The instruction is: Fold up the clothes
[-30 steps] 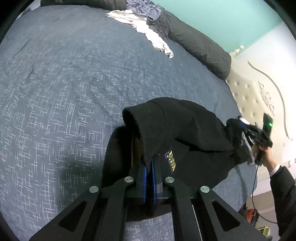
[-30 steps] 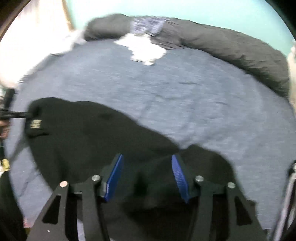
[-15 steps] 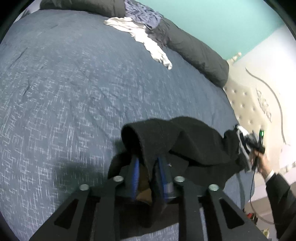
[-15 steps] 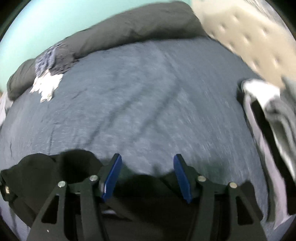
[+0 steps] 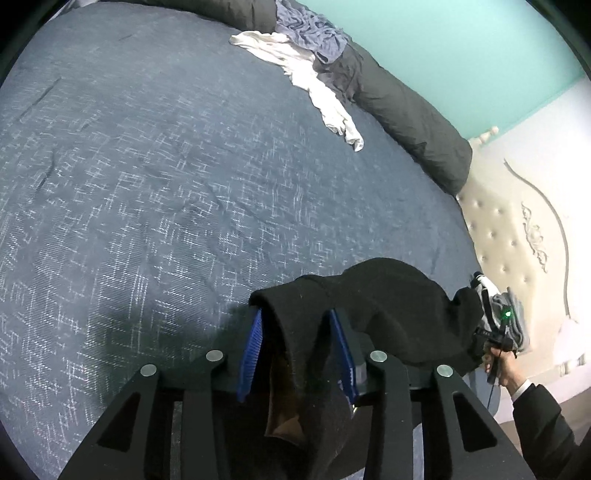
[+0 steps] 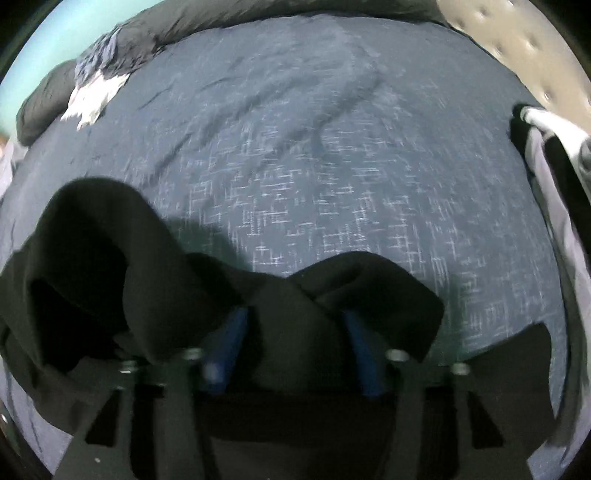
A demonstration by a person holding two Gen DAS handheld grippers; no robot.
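Note:
A black garment [image 5: 388, 295] lies bunched on the dark blue bedcover [image 5: 184, 184] near the bed's front edge. My left gripper [image 5: 295, 314] is opening; a fold of the black cloth hangs loose between its blue pads [image 5: 251, 343], which do not press it. In the right wrist view the black garment [image 6: 92, 240] rises in two humps. My right gripper [image 6: 293, 314] points steeply down into it and is closing, with a thick fold between its still wide-set pads [image 6: 229, 332]. The left wrist view shows the right gripper [image 5: 491, 325] in a hand [image 5: 502, 365] at the garment's far end.
A white garment [image 5: 314, 85] and a blue-grey one [image 5: 310, 33] lie against a long dark grey bolster [image 5: 413, 118] at the bed's far side. A tufted cream headboard [image 5: 509, 236] stands to the right. Grey, white and black clothes [image 6: 546, 147] are piled by it.
My left jaws went from shut on the black cloth to apart. The right gripper rolled and swung toward the headboard side, dropping onto the garment, which has bunched closer to the bed's edge.

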